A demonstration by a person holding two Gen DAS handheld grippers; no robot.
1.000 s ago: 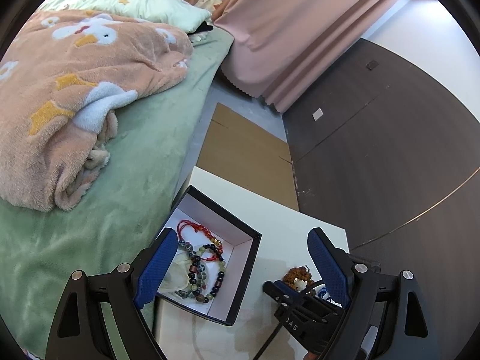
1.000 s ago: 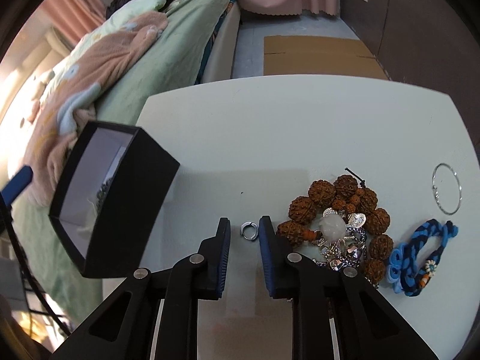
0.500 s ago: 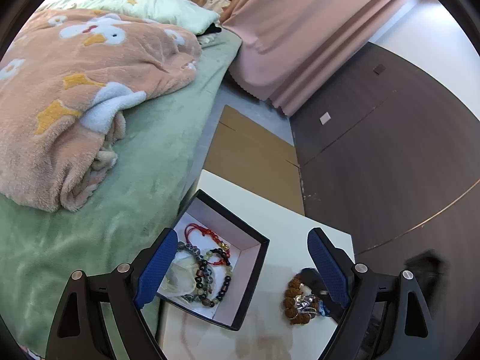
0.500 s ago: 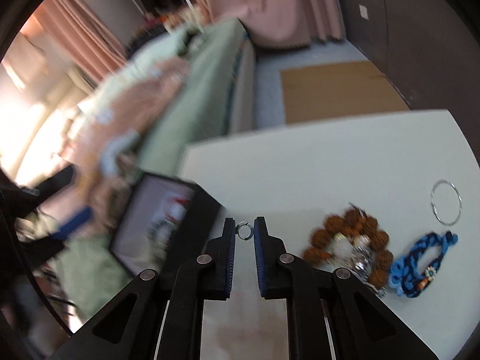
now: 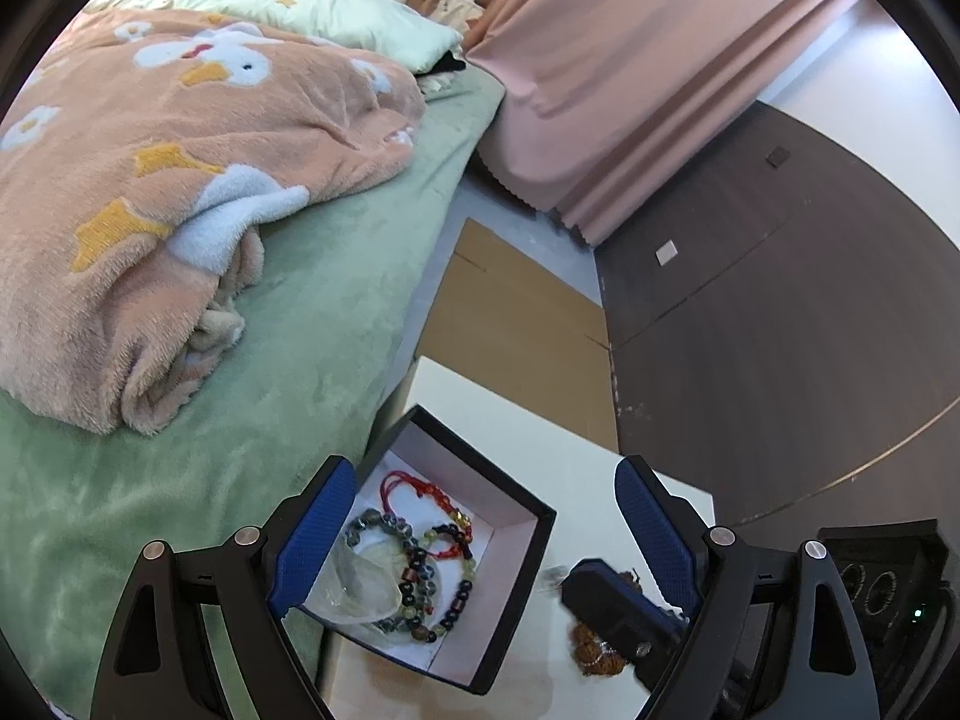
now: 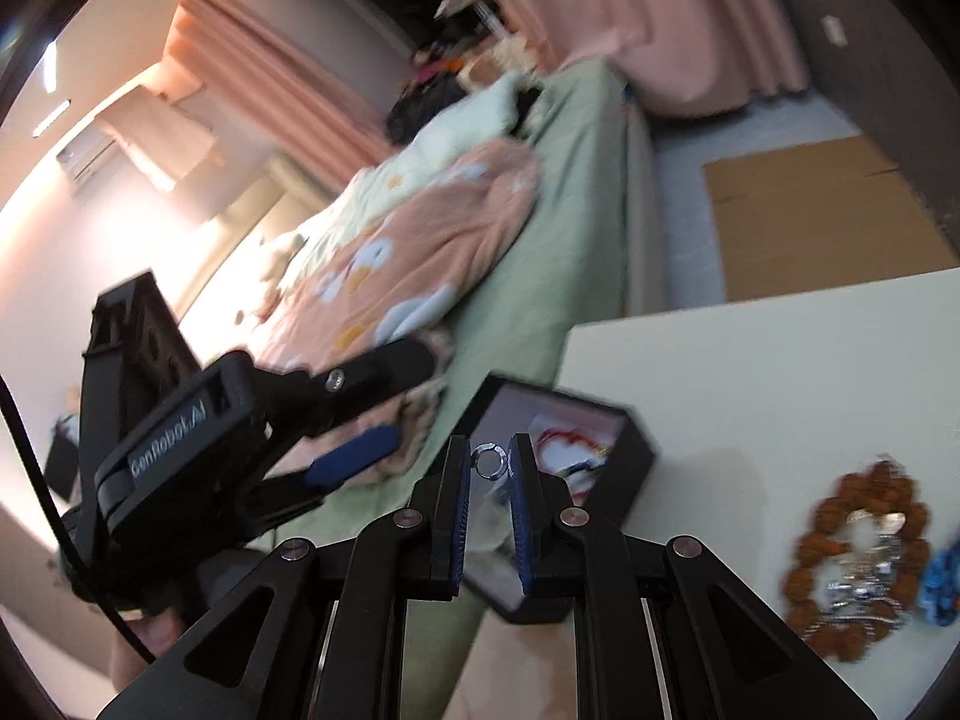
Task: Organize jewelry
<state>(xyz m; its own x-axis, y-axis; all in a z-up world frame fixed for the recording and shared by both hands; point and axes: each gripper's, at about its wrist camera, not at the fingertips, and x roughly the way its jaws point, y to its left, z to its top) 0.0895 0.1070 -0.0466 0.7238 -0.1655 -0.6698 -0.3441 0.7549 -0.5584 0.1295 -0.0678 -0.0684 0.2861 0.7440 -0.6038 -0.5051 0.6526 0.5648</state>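
Note:
A black box (image 5: 517,585) with a white inside sits at the white table's (image 5: 480,396) left edge. It holds beaded bracelets (image 5: 420,588) and a red cord bracelet (image 5: 420,489). My left gripper (image 5: 485,465) hangs open above the box with nothing between its fingers. In the right wrist view my right gripper (image 6: 489,462) pinches a small silver ring (image 6: 489,461) at its fingertips, in the air over the box (image 6: 636,450). Its jaws are opening. A brown seed bracelet (image 6: 852,570) and a blue cord bracelet (image 6: 942,588) lie on the table to the right.
A bed (image 5: 336,312) with a green sheet and a pink fleece blanket (image 5: 180,192) runs along the table's left side. Flat cardboard (image 5: 516,324) lies on the floor beyond the table. Pink curtains (image 5: 630,78) and a dark wall panel (image 5: 780,330) stand behind.
My right gripper closed on the ring that lay on the table, lifted it and swung left toward the box. The left gripper stayed open over the box.

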